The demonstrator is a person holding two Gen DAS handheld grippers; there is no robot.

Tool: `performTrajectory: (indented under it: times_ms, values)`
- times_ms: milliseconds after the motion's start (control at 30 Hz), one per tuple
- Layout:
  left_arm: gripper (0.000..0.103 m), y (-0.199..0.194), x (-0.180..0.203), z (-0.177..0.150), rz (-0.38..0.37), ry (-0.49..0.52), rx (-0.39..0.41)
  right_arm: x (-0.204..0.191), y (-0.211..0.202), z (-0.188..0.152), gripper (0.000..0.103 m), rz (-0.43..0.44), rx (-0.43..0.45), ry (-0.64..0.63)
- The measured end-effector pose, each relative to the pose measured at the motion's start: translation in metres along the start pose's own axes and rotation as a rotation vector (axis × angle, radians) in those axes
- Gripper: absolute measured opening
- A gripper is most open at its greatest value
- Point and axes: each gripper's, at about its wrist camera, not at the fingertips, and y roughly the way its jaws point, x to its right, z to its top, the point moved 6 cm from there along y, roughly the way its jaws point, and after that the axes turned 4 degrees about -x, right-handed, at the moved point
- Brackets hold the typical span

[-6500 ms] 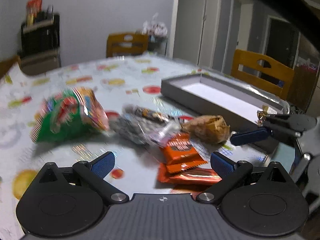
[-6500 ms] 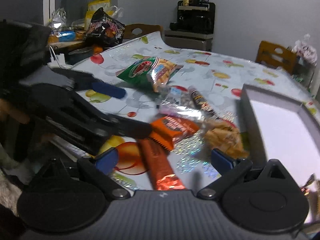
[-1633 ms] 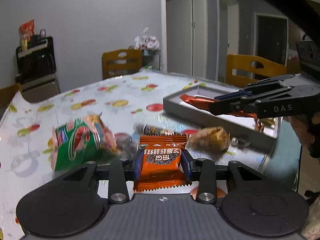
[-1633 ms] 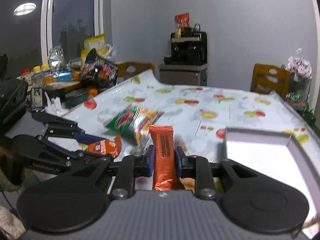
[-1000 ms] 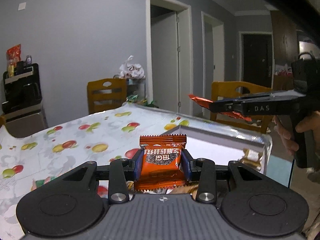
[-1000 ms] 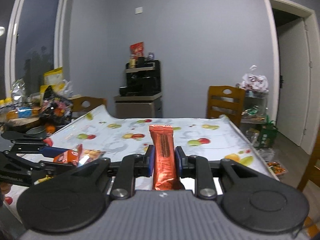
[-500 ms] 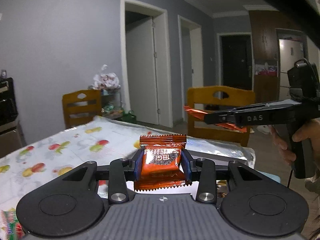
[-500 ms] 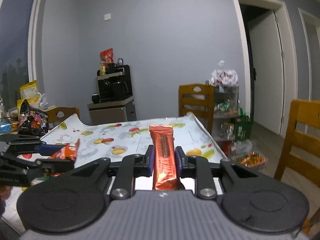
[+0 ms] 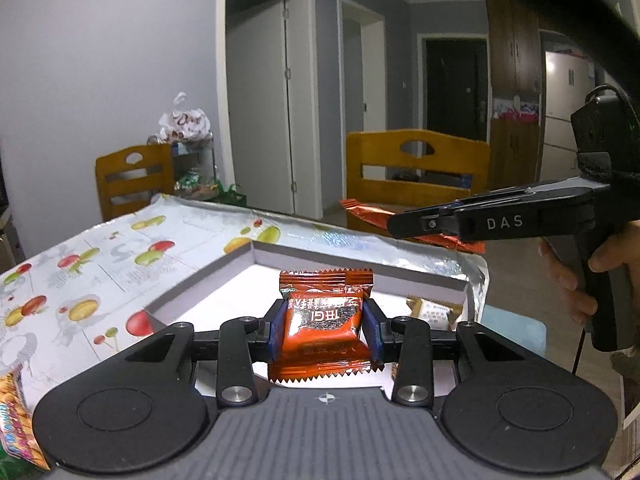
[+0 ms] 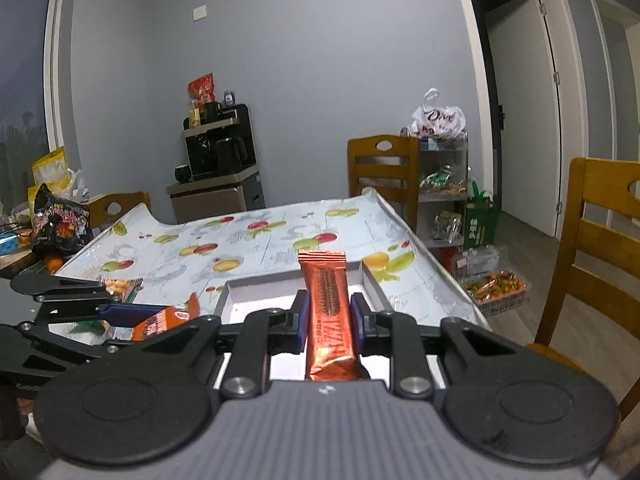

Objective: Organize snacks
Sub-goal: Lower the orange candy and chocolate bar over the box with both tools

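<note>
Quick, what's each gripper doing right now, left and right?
Left gripper: closed on the square orange snack packet.
Right gripper: closed on the long orange snack bar.

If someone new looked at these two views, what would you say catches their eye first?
Probably the bright orange wrappers: the left gripper is clamped on a squat orange snack packet, and the right gripper on a long copper-orange bar. Both hang above the shallow grey box with its white floor, on the fruit-print tablecloth.
</note>
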Motion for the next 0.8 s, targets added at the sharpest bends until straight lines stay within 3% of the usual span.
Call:
performTrajectory:
  times_ms: [400,800]
  values:
    - [0.040,0.024,0.024,-0.016,-0.055,0.041,-0.065,-0.010,0.023,-0.036,0.021,0.042,-0.128,0.009]
    - [0.040,0.041,0.035,-0.032,-0.077,0.056,-0.117,-0.013,0.030,-0.052,0.021,0.064,-0.184,0.005]
